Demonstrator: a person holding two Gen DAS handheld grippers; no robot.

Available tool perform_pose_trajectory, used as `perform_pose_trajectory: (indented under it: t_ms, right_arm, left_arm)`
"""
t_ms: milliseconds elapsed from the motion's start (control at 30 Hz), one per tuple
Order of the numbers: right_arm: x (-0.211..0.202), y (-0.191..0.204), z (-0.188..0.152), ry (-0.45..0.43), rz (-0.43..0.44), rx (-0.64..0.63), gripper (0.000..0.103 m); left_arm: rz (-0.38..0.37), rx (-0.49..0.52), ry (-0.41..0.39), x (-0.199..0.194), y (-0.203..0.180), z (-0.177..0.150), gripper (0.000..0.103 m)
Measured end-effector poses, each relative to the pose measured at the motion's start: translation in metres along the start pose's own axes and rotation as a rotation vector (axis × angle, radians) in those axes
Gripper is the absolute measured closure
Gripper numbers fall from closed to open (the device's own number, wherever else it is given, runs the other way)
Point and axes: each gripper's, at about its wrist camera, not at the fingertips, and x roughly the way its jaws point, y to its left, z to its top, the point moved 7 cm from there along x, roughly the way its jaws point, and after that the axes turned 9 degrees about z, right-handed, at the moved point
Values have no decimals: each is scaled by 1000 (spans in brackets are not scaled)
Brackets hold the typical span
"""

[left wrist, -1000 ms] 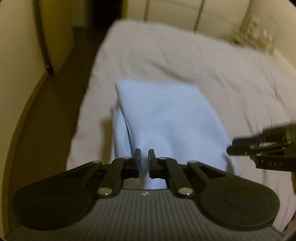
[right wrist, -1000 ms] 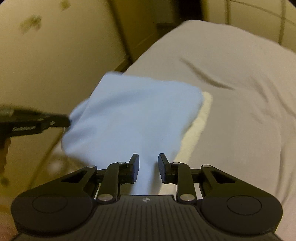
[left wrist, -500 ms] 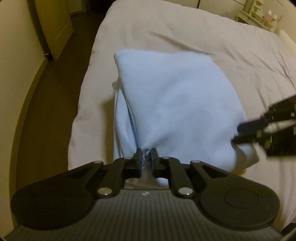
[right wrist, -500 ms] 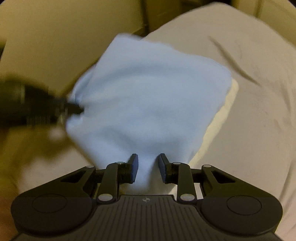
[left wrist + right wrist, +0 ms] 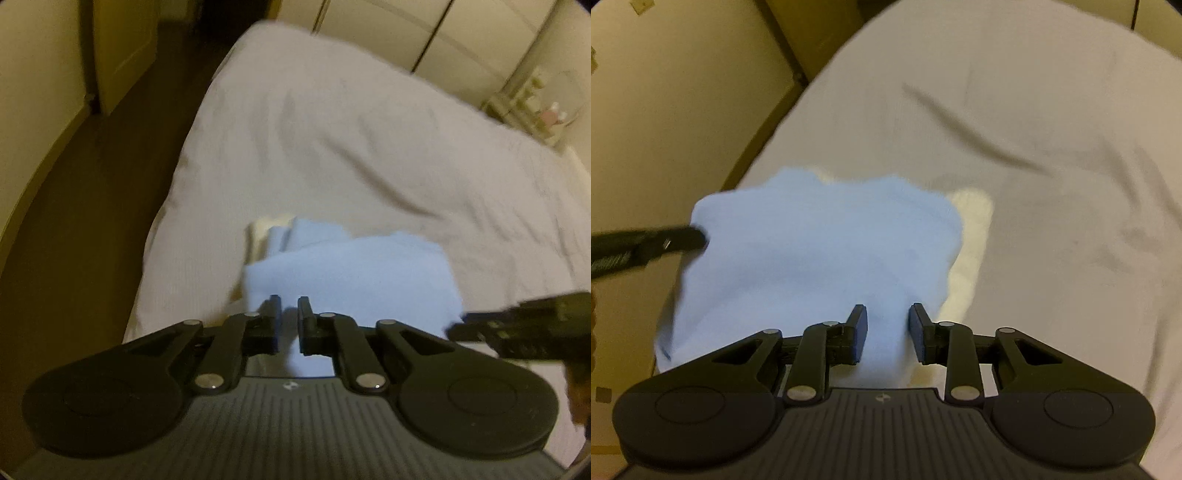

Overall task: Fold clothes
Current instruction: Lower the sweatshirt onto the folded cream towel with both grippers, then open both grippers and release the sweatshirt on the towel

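Your left claw [image 5: 289,319] is clamped on the near left edge of the light blue cloth [image 5: 354,273], with the fabric pinched up between the tips. That cloth sits folded near the front edge of the bed [image 5: 369,147], on top of a cream-colored piece [image 5: 266,229] that peeks out along its far left side. Dark floor [image 5: 92,221] runs along the left of the bed. Over on the right, your right claw [image 5: 884,328] has the cloth's near right edge between its tips; the gap is fairly wide and the cloth fills it, so it looks gripped. From that side the cream piece shows along the cloth's right edge too.
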Motion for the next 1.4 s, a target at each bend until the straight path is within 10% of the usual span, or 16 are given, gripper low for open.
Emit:
perform_pose_trajectory:
  t_ms: [200, 400, 767, 1033, 1267, 1400]
  right_arm:
    - [20, 7, -9, 1, -1, -16, 69]
    - [-16, 6, -16, -108, 71, 47, 68]
    - [-20, 41, -91, 10, 71, -85, 68]
    - [1, 40, -96, 50, 75, -136, 68]
    - [-56, 41, -106, -11, 116, -79, 13]
    - [-77, 44, -112, -14, 127, -74, 14]
  left_arm:
    - [26, 39, 34, 21, 6, -4, 100]
    - [28, 29, -22, -37, 2, -22, 101]
    - [52, 31, 49, -75, -8, -113, 99]
    - [115, -49, 61, -70, -4, -115, 93]
    - [190, -142, 60, -135, -22, -114, 77]
    - [225, -182, 46, -171, -36, -117, 66]
